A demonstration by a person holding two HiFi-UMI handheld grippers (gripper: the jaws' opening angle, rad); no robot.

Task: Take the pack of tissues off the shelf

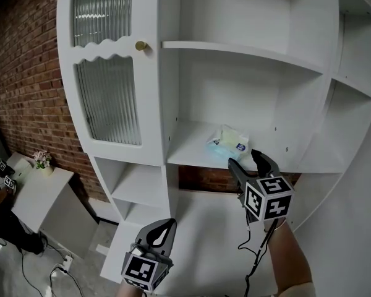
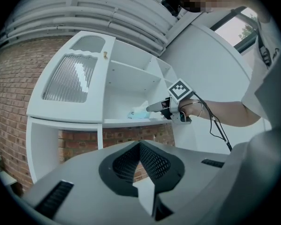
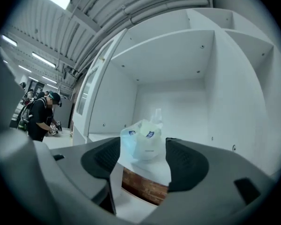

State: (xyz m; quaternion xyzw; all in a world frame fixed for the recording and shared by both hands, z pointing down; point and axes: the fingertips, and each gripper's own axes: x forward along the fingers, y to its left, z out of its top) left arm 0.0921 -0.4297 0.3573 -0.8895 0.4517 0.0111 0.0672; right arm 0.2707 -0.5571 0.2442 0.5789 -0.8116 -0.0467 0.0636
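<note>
The pack of tissues (image 1: 229, 142), pale blue and white plastic, lies on the middle shelf (image 1: 188, 155) of a white cabinet, close to its front edge. My right gripper (image 1: 245, 158) is open just in front of the pack, fingertips at the shelf's edge. In the right gripper view the pack (image 3: 144, 142) sits ahead between the spread jaws of the right gripper (image 3: 143, 162), untouched. The left gripper view shows the pack (image 2: 138, 112) beyond the tips of the right gripper (image 2: 152, 108). My left gripper (image 1: 162, 229) hangs low, shut and holding nothing (image 2: 140, 146).
The cabinet has a ribbed glass door (image 1: 108, 101) with a brass knob (image 1: 141, 45) on the left and bare shelves above and right. A brick wall (image 1: 25, 73) runs behind. A small flower pot (image 1: 43, 163) stands on a low white table. A person (image 3: 40, 118) stands far left.
</note>
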